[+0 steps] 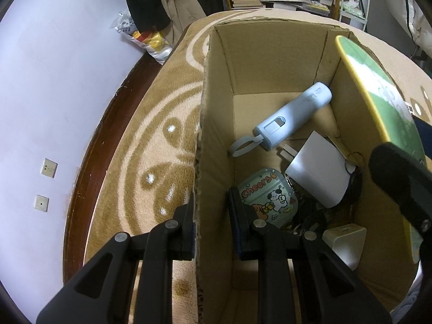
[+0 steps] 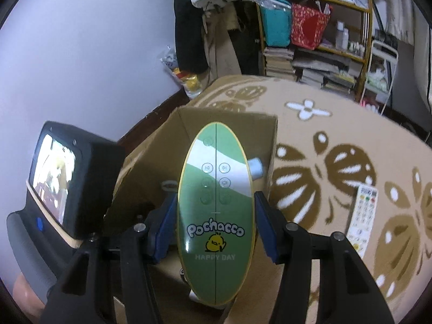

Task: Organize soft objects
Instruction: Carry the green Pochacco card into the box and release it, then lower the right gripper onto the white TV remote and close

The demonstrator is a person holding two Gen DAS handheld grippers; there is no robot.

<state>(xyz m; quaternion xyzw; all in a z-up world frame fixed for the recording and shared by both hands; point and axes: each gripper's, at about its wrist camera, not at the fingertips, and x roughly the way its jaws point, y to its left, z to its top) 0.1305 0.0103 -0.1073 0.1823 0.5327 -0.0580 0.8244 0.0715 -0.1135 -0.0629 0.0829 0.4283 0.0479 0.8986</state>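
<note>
My left gripper (image 1: 212, 205) is shut on the left wall of an open cardboard box (image 1: 216, 135), one finger outside and one inside. In the box lie a light blue tube-shaped device (image 1: 294, 116), a white charger (image 1: 318, 172), a clear "Cheers" cartoon case (image 1: 267, 197) and a cream plug (image 1: 345, 240). My right gripper (image 2: 216, 197) is shut on a green oval "Pochacco" device (image 2: 216, 216), both pads against its edges. It is held upright over the box (image 2: 151, 167). In the left wrist view the green device (image 1: 378, 91) sits over the box's right wall.
The box stands on a tan patterned blanket (image 2: 337, 140). A white remote control (image 2: 361, 216) lies on the blanket to the right. A lilac wall (image 1: 54, 81) and dark wooden edge (image 1: 108, 135) are on the left. Shelves of books (image 2: 310, 62) stand behind.
</note>
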